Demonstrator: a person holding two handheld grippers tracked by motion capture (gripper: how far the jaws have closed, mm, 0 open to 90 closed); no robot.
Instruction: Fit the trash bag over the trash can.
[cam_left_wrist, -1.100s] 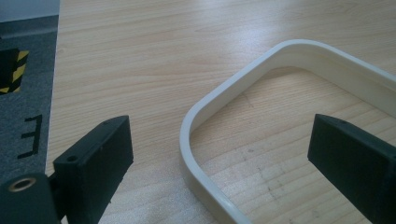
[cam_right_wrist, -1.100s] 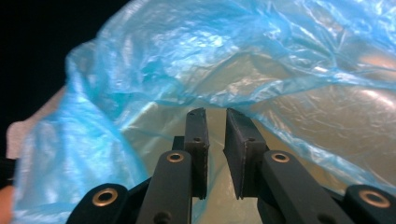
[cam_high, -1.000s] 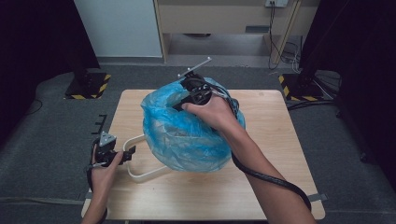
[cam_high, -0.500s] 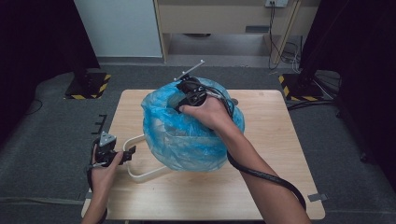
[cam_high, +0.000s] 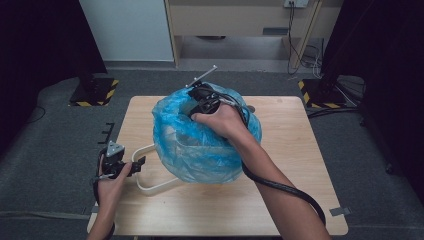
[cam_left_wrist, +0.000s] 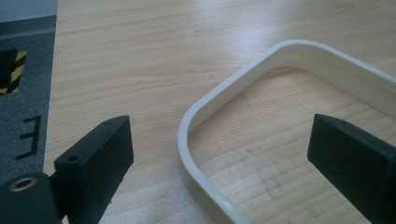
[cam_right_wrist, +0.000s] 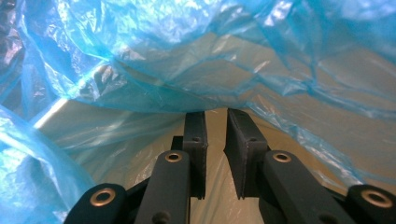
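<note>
Since a second ago my right hand (cam_high: 222, 121) has crept a touch toward the far-left part of the bag's top, and little else has shifted; my left hand (cam_high: 111, 181) has stayed where it was at the near left corner of the table (cam_high: 300, 200).

On the high view I see the blue plastic bag (cam_high: 200, 147) billowed over a pale bin in the middle of the table, with the bin's cream handle (cam_high: 150, 186) looping out from under it toward the left. I have the right gripper (cam_high: 199, 102) laid over the bag's top, pointing toward the far left. In the right gripper view its jaws stand narrow, a slim gap between the pads, and the blue film drapes right across the tips. I think a fold of the film may lie between the pads, but the tips are covered and I cannot be sure; the gap I can see lower down is bare.

The left gripper (cam_high: 137, 165) sits just at the handle's left bend. In the left gripper view its jaws are spread wide, and the handle (cam_left_wrist: 205, 107) curves between them without touching either pad.
</note>
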